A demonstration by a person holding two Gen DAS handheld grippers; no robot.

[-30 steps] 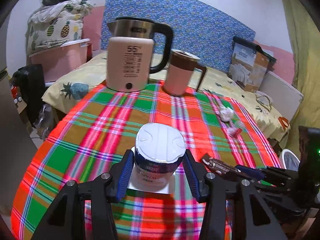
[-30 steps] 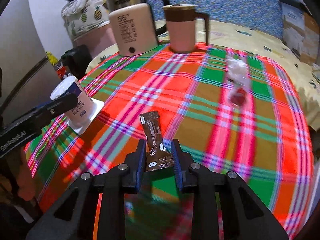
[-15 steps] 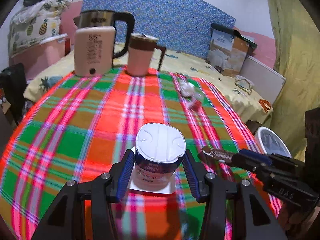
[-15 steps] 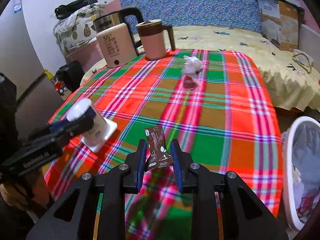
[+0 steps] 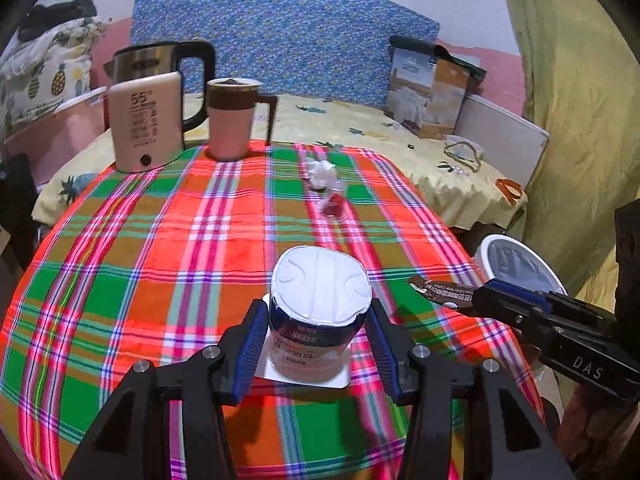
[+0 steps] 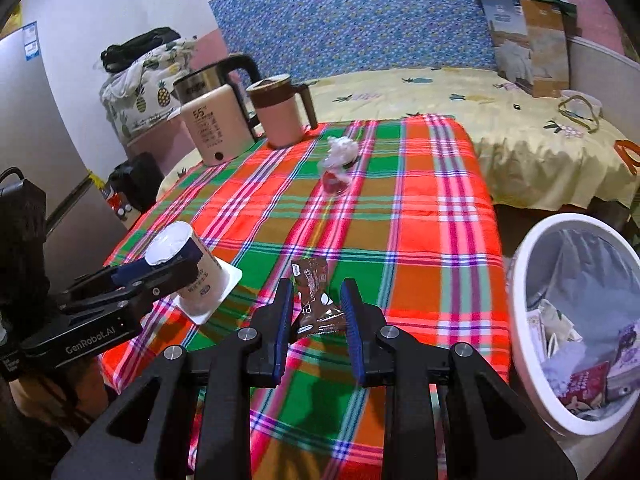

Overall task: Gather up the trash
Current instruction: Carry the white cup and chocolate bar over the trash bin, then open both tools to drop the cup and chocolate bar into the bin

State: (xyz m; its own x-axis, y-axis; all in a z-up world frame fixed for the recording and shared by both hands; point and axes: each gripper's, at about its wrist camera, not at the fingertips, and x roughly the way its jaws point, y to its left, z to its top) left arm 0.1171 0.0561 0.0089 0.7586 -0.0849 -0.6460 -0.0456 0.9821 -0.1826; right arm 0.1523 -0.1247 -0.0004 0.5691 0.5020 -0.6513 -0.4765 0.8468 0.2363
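Observation:
My left gripper point(image 5: 316, 320) is shut on an upturned white and blue yogurt cup point(image 5: 318, 308), held just above the plaid tablecloth point(image 5: 160, 248). In the right wrist view the same cup point(image 6: 188, 264) shows at the left in the left gripper point(image 6: 160, 268). My right gripper point(image 6: 316, 312) is shut on a brown snack wrapper point(image 6: 316, 296), which sticks up between the blue pads. That wrapper point(image 5: 440, 290) also shows at the right of the left wrist view. A crumpled white tissue with a clear red-tinted wrapper point(image 6: 338, 164) lies further back on the cloth.
A white trash bin point(image 6: 532, 272) lined with a bag and holding several wrappers stands on the floor right of the table. A kettle point(image 6: 212, 124) and a pink mug point(image 6: 280, 116) stand at the table's far edge. Behind is a bed with a yellow sheet point(image 6: 440, 92).
Both grippers have swung to the right along the table with their loads still gripped. The trash bin has come into the right wrist view and grown larger.

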